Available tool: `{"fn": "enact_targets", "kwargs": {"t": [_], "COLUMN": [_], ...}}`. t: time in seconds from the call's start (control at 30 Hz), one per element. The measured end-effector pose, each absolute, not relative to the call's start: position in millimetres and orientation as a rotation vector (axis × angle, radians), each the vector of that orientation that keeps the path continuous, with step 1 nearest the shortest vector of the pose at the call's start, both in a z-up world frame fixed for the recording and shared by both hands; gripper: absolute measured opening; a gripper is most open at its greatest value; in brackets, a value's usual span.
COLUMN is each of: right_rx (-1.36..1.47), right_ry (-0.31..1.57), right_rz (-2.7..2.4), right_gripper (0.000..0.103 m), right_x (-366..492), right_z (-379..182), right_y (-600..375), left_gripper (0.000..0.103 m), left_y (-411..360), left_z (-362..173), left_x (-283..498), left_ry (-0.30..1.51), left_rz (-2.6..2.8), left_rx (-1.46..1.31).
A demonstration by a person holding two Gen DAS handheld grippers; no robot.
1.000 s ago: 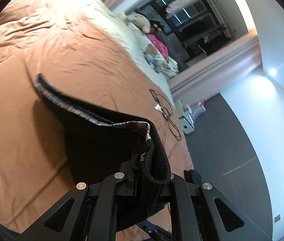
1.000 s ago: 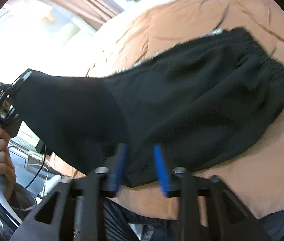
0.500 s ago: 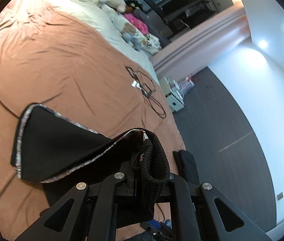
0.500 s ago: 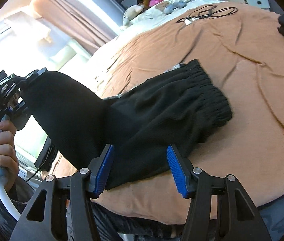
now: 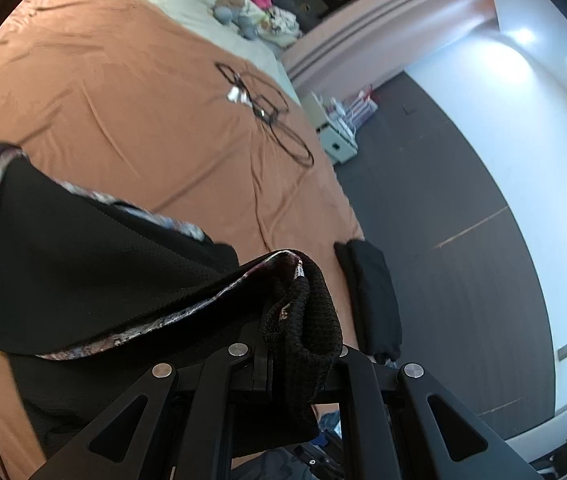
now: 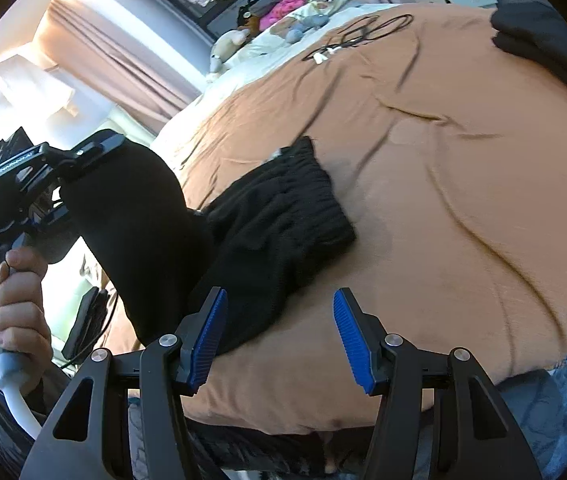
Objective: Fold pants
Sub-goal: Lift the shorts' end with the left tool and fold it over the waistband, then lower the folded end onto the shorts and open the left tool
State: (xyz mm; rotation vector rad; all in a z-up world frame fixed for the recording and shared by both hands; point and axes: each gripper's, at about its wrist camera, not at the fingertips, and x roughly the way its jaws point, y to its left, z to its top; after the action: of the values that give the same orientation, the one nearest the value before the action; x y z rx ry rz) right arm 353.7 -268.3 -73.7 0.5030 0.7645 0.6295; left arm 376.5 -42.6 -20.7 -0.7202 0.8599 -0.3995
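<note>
Black pants (image 6: 267, 216) mid-bed; brown sheet (image 6: 463, 208) bare toward right edge.

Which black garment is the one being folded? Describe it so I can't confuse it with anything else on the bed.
Start at the bed's orange-brown sheet. Near its front edge lie the black pants, ribbed waistband flat on the sheet, the other end lifted in the left tool. Unlike the folded black cloth at the bed's corner, they are half raised and show a patterned trim along the edge.

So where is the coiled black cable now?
The black cable lies on the brown bedspread, far side in both views, beyond the black pants, near the pillows.
</note>
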Motion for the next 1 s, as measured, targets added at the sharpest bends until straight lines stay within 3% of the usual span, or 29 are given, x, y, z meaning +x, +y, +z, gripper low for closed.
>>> {"fn": "enact_targets", "kwargs": {"t": [0.23, 0.3, 0.37, 0.43, 0.53, 1.0], "right_rx": [0.525, 0.531, 0.535, 0.541, 0.544, 0.503], "right_ry": [0.775, 0.782, 0.788, 0.79, 0.78, 0.806], "right_rz": [0.603, 0.608, 0.613, 0.624, 0.63, 0.603], "right_gripper": [0.054, 0.054, 0.054, 0.054, 0.062, 0.062], "right_x": [345.6, 343.7, 343.9, 346.2, 347.2, 367.9], "right_z": [-74.3, -75.6, -75.6, -76.2, -74.0, -78.6], "right_y": [-286.3, -288.4, -288.8, -288.2, -287.8, -257.4], "left_gripper": [0.011, 0.034, 0.083, 0.098, 0.098, 0.098], "left_y": [-81.5, -88.0, -89.9, -89.3, -81.6, 20.8], "left_z": [-54.4, -63.7, -68.5, -64.5, -57.4, -75.7], "left_x": [387.4, 389.5, 387.9, 381.6, 373.8, 331.4], "left_ry": [0.965, 0.994, 1.002, 0.977, 0.963, 0.912], "left_rz": [-0.427, -0.458, -0.495, -0.484, -0.48, -0.258], "left_rx": [-0.703, -0.728, -0.765, -0.747, -0.739, -0.809]}}
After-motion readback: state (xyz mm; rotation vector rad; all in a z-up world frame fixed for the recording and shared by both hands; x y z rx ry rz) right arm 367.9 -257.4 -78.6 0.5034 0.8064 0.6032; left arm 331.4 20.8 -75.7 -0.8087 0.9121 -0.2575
